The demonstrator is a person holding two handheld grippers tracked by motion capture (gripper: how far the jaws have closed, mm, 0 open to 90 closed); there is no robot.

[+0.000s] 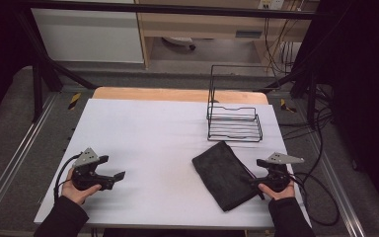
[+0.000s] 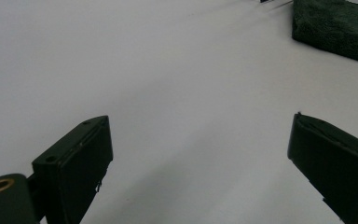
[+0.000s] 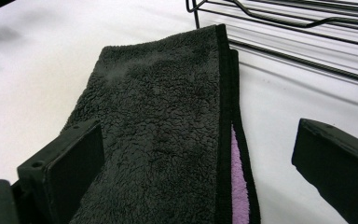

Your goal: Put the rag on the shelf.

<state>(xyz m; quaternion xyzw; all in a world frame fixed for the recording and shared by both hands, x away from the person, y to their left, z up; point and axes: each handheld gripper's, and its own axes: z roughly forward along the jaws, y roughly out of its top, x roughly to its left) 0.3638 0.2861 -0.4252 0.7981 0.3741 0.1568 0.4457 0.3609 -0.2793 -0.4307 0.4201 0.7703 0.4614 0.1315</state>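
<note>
text: I can read none | labels: none legible to me | numbers: none | signs: too small, blurred

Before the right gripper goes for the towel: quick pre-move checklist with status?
1. Right gripper jaws open: ok, they stand wide apart in the right gripper view.
2. Towel lies folded and flat on the table: ok.
3. Towel lined up between the right jaws: ok; its edge lies between them, not gripped.
4. Left gripper open, nothing between its jaws: ok.
5. Wire rack apart from the towel: cannot tell; the towel's far corner lies close to it.
</note>
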